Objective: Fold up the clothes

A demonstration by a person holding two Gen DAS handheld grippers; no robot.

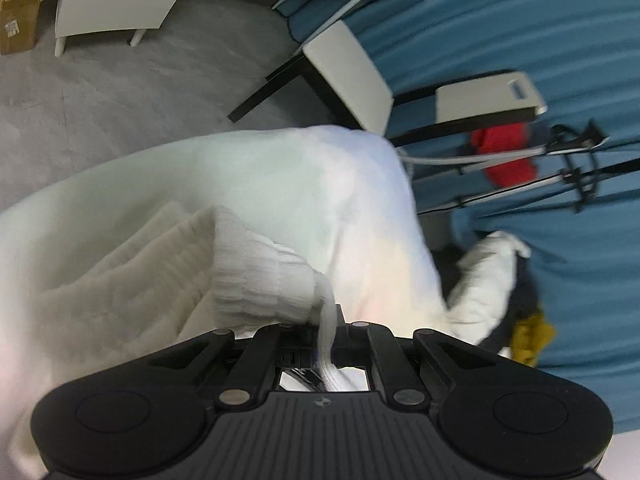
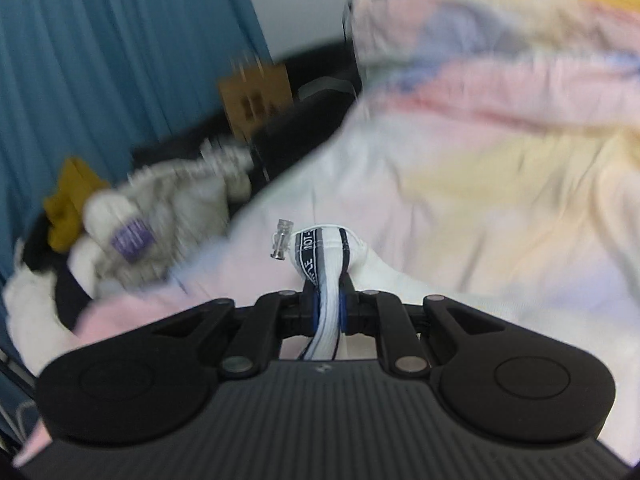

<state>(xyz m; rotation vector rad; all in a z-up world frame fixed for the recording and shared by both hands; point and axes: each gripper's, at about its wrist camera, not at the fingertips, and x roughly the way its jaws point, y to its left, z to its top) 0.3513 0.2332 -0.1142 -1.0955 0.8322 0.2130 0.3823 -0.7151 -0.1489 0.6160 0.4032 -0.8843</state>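
A white garment with pastel tints (image 1: 320, 200) hangs in front of the left wrist camera, lifted off the surface. My left gripper (image 1: 326, 322) is shut on its ribbed white edge (image 1: 264, 276). In the right wrist view the same pale garment (image 2: 480, 208) spreads out, blurred. My right gripper (image 2: 329, 304) is shut on a bunched white part with a black lettered band (image 2: 308, 254) and a small clear fastener (image 2: 282, 240) beside it.
A pile of other clothes, white (image 1: 488, 276), yellow (image 1: 532, 336) and red (image 1: 504, 152), lies by a blue curtain (image 1: 520, 20). A white chair (image 1: 348, 76) and white furniture (image 1: 116, 4) stand on the grey floor. A cardboard box (image 2: 256, 96) sits at the back.
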